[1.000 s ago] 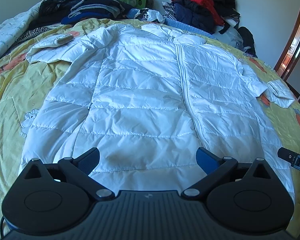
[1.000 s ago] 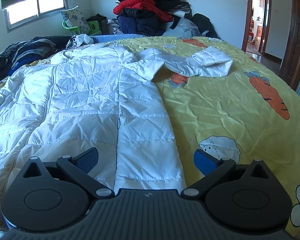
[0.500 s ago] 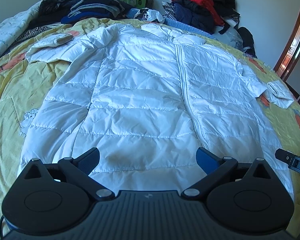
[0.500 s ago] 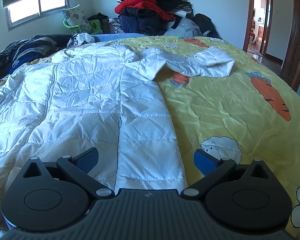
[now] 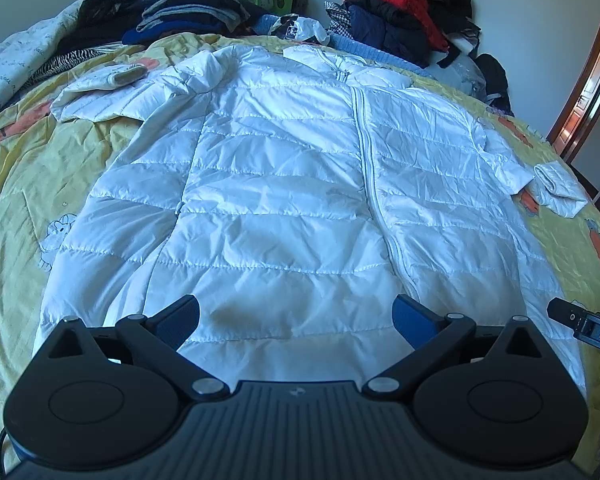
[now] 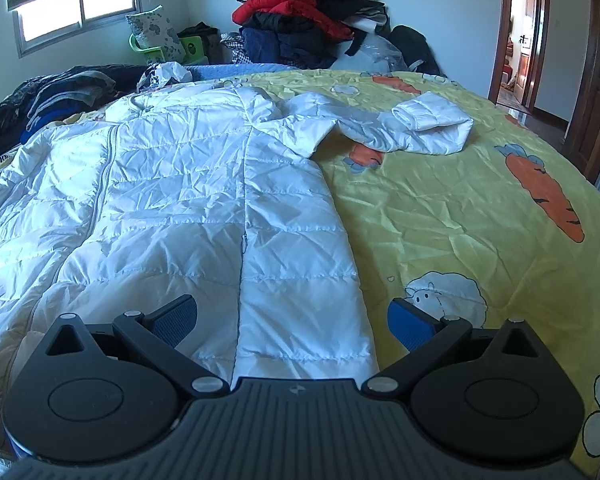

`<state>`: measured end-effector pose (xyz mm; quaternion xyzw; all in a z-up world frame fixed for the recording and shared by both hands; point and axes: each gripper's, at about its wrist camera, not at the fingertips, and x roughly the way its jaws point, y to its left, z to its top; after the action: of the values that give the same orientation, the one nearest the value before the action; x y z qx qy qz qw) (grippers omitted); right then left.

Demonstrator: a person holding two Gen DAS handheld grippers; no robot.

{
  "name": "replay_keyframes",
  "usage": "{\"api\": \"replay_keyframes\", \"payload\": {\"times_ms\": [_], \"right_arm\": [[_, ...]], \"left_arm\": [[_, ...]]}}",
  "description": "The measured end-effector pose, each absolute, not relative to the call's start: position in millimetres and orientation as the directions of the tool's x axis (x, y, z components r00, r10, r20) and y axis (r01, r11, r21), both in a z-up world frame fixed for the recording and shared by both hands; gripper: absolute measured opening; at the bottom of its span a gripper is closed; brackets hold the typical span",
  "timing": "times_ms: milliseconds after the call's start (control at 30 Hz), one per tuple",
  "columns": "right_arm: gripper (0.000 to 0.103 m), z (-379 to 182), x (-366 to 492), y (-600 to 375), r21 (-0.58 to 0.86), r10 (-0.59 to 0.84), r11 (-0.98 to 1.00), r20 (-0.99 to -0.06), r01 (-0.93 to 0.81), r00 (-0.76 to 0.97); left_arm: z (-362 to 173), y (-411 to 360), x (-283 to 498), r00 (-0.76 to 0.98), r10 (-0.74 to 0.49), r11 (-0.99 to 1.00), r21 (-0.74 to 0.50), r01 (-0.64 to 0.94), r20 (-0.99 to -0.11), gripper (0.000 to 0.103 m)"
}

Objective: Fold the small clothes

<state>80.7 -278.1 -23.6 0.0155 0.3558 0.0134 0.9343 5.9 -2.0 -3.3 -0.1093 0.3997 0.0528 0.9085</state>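
Left wrist view: white quilted jacket [image 5: 284, 200] lies flat, front up, zip closed, on bed w/ yellow cartoon-print bedspread [image 5: 16, 184]. Collar at far end, hem nearest the camera. Left gripper [image 5: 296, 316] sits over the hem, approx centre of jacket; jaws released, spread wide, nothing btwn them. Blue pads face inward. Both sleeves out to the sides, each w/ cuff end folded back: one sleeve [image 5: 100, 92] far left, the other [image 5: 556, 188] at right. Part of right gripper [image 5: 584, 326] shows at right edge, just beside the hem corner; white letters "DAS" on it.

Right wrist view: right gripper [image 6: 292, 320] over the jacket's [image 6: 180, 200] hem corner, jaws released, wide apart, empty. One pad above jacket fabric, the other above bare bedspread [image 6: 440, 216] near a sheep print. Jacket side edge runs btwn the pads. Sleeve [image 6: 412, 128] stretches across the bedspread, cuff doubled over. Carrot print [image 6: 544, 192] further right.

Background: clothes pile [image 6: 300, 20] w/ red item on top at far end of bed, dark folded clothes [image 6: 56, 96] far left, window [image 6: 76, 12], open doorway [image 6: 520, 36] at right.
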Motion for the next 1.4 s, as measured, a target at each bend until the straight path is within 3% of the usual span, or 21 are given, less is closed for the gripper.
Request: {"api": "replay_keyframes", "payload": {"times_ms": [333,500,633,833,967,1133,1233,1400], "right_arm": [[0.103,13.0,128.6,-286.3,0.063,0.125,0.992,-0.599,-0.109,0.791],[0.103,49.8,228.0,-300.2,0.252,0.344,0.936,-0.530,-0.244,0.775],[0.103,60.4,333.6,-301.6,0.485,0.531,0.822,-0.464,-0.298,0.710],[0.102,26.9,480.8,-289.7,0.792,0.709,0.584,-0.390,-0.179,0.588],[0.102,-11.3,558.0,-269.5,0.824,0.704,0.566,-0.460,-0.037,0.540],[0.099,-57.0,614.4,-252.0,0.840,0.723,0.541,-0.488,0.039,0.490],[0.091,-75.7,636.2,-241.2,0.840,0.735,0.540,-0.500,0.051,0.458],[0.068,-88.9,658.5,-215.6,0.826,0.748,0.564,-0.520,0.019,0.412]], "left_arm": [[7.1,19.2,32.5,0.699,0.073,0.970,-0.114,-0.217,-0.711,0.103],[4.2,44.1,60.4,0.744,0.090,0.941,-0.187,-0.281,-0.662,0.103],[-3.9,60.6,88.7,0.747,0.088,0.913,-0.247,-0.326,-0.659,0.103],[-22.8,75.0,131.7,0.815,0.098,0.899,-0.301,-0.319,-0.570,0.103],[-48.9,83.4,156.2,0.793,0.096,0.890,-0.305,-0.339,-0.602,0.103],[-61.5,77.3,154.5,0.823,0.118,0.915,-0.262,-0.308,-0.555,0.103],[-64.5,77.0,153.5,0.830,0.120,0.912,-0.270,-0.309,-0.545,0.103],[-68.3,85.6,148.5,0.853,0.091,0.888,-0.346,-0.303,-0.514,0.103]]}}
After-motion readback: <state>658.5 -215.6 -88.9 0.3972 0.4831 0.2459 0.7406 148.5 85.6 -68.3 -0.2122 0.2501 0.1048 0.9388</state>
